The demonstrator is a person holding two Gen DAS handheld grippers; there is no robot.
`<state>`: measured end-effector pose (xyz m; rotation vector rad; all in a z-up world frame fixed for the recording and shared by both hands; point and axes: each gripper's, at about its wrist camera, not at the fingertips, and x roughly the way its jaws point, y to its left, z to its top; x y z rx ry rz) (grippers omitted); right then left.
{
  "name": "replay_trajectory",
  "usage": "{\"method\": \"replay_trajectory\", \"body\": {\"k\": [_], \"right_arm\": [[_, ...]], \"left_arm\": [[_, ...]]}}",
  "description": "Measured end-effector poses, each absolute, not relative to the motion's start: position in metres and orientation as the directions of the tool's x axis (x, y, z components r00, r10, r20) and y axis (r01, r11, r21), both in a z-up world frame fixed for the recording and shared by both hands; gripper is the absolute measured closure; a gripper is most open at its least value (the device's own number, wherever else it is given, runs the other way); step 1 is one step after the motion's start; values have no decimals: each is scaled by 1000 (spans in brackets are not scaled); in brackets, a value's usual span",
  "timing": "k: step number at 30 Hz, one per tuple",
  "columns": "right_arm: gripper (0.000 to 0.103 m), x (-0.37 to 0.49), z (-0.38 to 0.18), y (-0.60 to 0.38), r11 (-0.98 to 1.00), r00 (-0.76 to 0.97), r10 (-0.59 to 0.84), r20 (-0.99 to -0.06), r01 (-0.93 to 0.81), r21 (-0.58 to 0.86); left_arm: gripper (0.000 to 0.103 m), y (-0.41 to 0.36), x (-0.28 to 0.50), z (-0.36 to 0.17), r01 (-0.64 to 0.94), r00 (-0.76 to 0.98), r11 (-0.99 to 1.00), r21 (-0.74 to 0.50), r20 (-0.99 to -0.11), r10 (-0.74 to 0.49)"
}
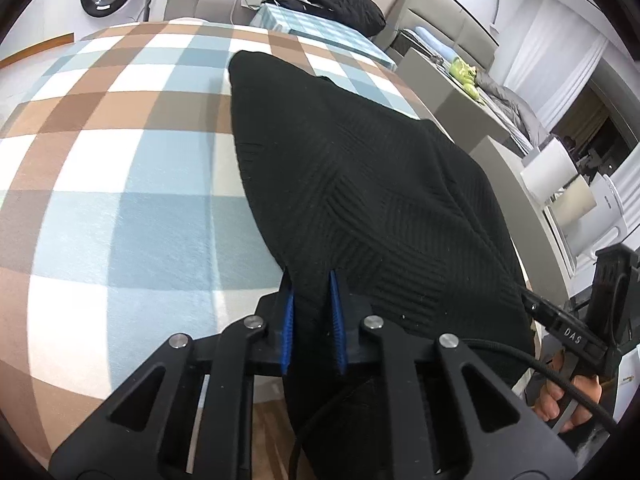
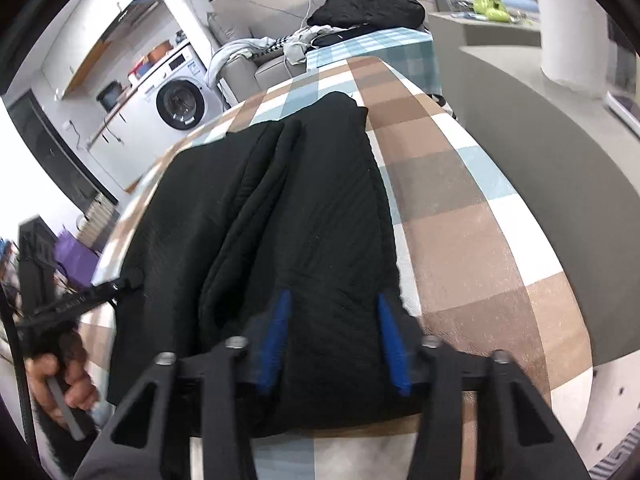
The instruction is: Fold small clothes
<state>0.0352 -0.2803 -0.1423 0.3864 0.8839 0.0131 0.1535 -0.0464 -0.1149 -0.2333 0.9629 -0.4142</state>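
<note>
My two wrist cameras look steeply down, close over the garment (image 1: pixel 360 184), shared toward twelve o'clock.

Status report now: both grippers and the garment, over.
Left gripper shut on garment edge. Right gripper astride the near edge, grip unclear. Garment flat on checked cloth. Nothing in the way.

Each black tool (image 1: pixel 312 316) carries blue fingertips (image 1: pixel 287 320), silver screws and a braided cable.

Both tongs angled down, jaws narrowed.
Left tongs (image 1: pixel 312 280) pinched nearly closed; right tongs (image 2: pixel 332 300) wider apart.
</note>
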Motion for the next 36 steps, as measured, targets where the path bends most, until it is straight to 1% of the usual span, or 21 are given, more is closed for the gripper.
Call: {"method": "replay_trajectory", "body": {"k": [2, 9, 10, 13, 14, 16, 17, 18, 20, 21, 22, 23, 25, 28, 29, 30, 31, 32, 33, 35, 36], "right_arm": [[77, 40, -144, -270, 923, 634, 212, -744, 119, 365], [77, 60, -144, -213, 935, 598, 288, -747, -9, 353], [75, 60, -143, -210, 939, 595, 285, -751, -15, 345], [61, 58, -137, -212, 943, 605, 266, -750, -3, 332], [60, 58, -134, -216, 940, 618, 264, -740, 5, 340], [60, 53, -123, -221, 933, 644, 267, -717, 13, 359], [60, 52, -117, -223, 929, 654, 274, -705, 8, 369], [60, 49, -113, -223, 925, 663, 286, -692, -3, 379], [56, 45, -102, -215, 912, 667, 339, -663, -59, 407], [54, 46, -100, -211, 904, 663, 364, -654, -83, 420], [50, 48, -99, -203, 892, 654, 398, -643, -114, 437], [47, 52, -100, -196, 880, 640, 433, -635, -147, 452], [47, 60, -107, -183, 875, 606, 459, -650, -177, 451], [47, 76, -124, -161, 875, 558, 471, -683, -195, 444], [48, 82, -130, -158, 874, 547, 472, -691, -191, 446], [52, 86, -136, -155, 877, 539, 469, -700, -189, 442], [76, 89, -139, -153, 878, 535, 469, -703, -193, 439], [91, 90, -139, -150, 874, 534, 477, -698, -204, 442], [92, 88, -134, -150, 873, 550, 478, -685, -211, 439], [95, 69, -105, -152, 858, 623, 503, -599, -273, 435], [95, 57, -94, -151, 863, 649, 494, -578, -283, 419]], "left_arm": [[90, -36, 155, -113, 221, 515, 903, -367, -742, -428], [91, 10, 160, -102, 156, 577, 944, -292, -749, -327], [90, 15, 158, -101, 153, 573, 945, -290, -753, -324], [89, 29, 149, -97, 126, 571, 957, -263, -770, -286], [88, 33, 143, -94, 125, 582, 960, -251, -765, -276], [79, 37, 132, -87, 130, 605, 968, -213, -757, -248], [77, 39, 125, -82, 137, 618, 971, -197, -749, -240], [72, 42, 117, -77, 149, 630, 971, -187, -739, -239], [60, 46, 104, -68, 171, 650, 969, -177, -719, -245], [50, 47, 96, -63, 181, 660, 968, -174, -708, -250], [43, 48, 90, -57, 190, 671, 967, -172, -696, -256], [41, 49, 81, -52, 201, 679, 964, -171, -685, -264], [34, 52, 68, -44, 217, 690, 961, -170, -670, -274], [32, 56, 50, -36, 219, 707, 963, -158, -655, -268], [32, 57, 46, -35, 219, 709, 964, -150, -654, -263], [32, 58, 42, -35, 217, 711, 965, -148, -653, -260], [32, 59, 39, -35, 215, 712, 965, -148, -653, -258], [32, 59, 37, -35, 216, 711, 965, -148, -654, -259], [32, 60, 33, -34, 216, 712, 965, -149, -652, -260], [32, 60, 30, -33, 215, 714, 965, -147, -651, -258], [32, 60, 30, -33, 216, 714, 965, -148, -650, -260]]}}
